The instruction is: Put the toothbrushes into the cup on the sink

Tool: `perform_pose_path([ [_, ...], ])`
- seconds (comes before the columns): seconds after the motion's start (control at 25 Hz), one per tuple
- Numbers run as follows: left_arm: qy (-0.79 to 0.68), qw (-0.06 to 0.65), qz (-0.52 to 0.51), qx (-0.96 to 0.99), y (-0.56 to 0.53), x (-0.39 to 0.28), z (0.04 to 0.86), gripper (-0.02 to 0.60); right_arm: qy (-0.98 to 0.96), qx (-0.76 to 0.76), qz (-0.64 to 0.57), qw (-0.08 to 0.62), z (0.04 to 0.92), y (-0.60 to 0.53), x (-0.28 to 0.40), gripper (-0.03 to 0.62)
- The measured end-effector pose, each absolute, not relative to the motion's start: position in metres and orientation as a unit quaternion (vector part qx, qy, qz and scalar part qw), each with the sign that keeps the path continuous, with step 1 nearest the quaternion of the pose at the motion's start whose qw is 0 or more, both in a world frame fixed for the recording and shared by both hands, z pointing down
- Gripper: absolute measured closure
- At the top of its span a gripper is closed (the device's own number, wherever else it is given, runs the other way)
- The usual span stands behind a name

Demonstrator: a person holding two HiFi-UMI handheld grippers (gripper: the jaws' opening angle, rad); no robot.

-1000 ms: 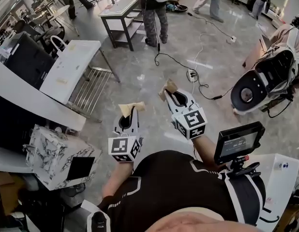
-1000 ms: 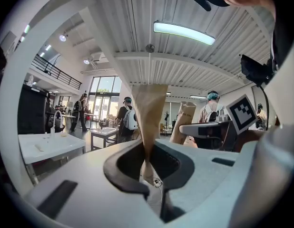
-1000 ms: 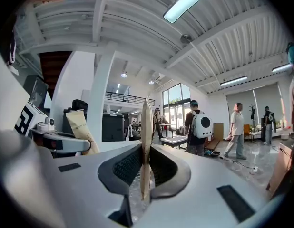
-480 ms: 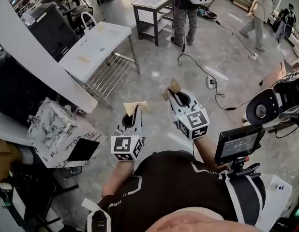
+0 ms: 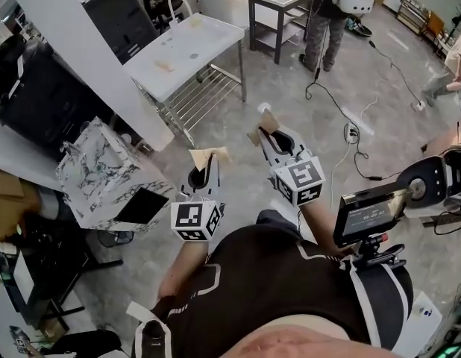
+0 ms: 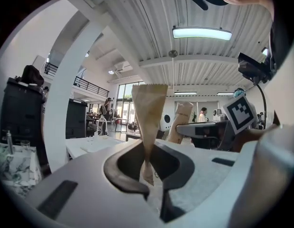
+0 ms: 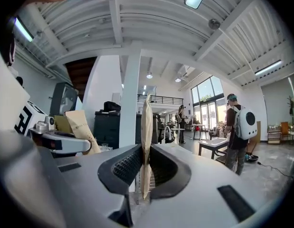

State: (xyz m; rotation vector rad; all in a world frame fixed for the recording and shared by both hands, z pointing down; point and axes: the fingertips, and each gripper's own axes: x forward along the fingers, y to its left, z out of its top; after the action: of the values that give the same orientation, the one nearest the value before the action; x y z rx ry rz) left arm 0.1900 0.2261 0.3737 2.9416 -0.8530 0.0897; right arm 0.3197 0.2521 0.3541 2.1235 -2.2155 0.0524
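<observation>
The person carries one brown paper packet in each gripper, held out in front of the body over open floor. Judging by the task, these are wrapped toothbrushes, though no brush itself shows. The left gripper [image 6: 152, 177] is pressed together on the lower end of the left packet [image 6: 149, 115], and the right gripper [image 7: 143, 170] pinches the right packet [image 7: 146, 127] low down in the same way. Gripping an end probably leaves the free length clear to drop into a cup. Each packet's long axis runs out of the jaws, away from the person and somewhat upward, free end far. The left one flares wide at its tip, while the right one shows edge-on and thin. A marbled block [image 5: 96, 174] at the near left may be the sink unit. No cup can be made out.
</observation>
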Motion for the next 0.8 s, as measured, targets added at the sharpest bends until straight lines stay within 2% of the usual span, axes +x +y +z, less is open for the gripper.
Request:
perform_pose_path([
  [0.4, -0.323, 0.044, 0.031, 0.945, 0.184, 0.161, 0.379, 0.549, -0.758, 0.651, 0.018, 0.045, 0.360, 0.195, 0.290, 0.539],
  [0.8, -0.367, 0.040, 0.040, 0.928, 0.103, 0.165, 0.376, 0.549, -0.791, 0.610, 0.024, 0.026, 0.356, 0.104, 0.288, 0.539],
])
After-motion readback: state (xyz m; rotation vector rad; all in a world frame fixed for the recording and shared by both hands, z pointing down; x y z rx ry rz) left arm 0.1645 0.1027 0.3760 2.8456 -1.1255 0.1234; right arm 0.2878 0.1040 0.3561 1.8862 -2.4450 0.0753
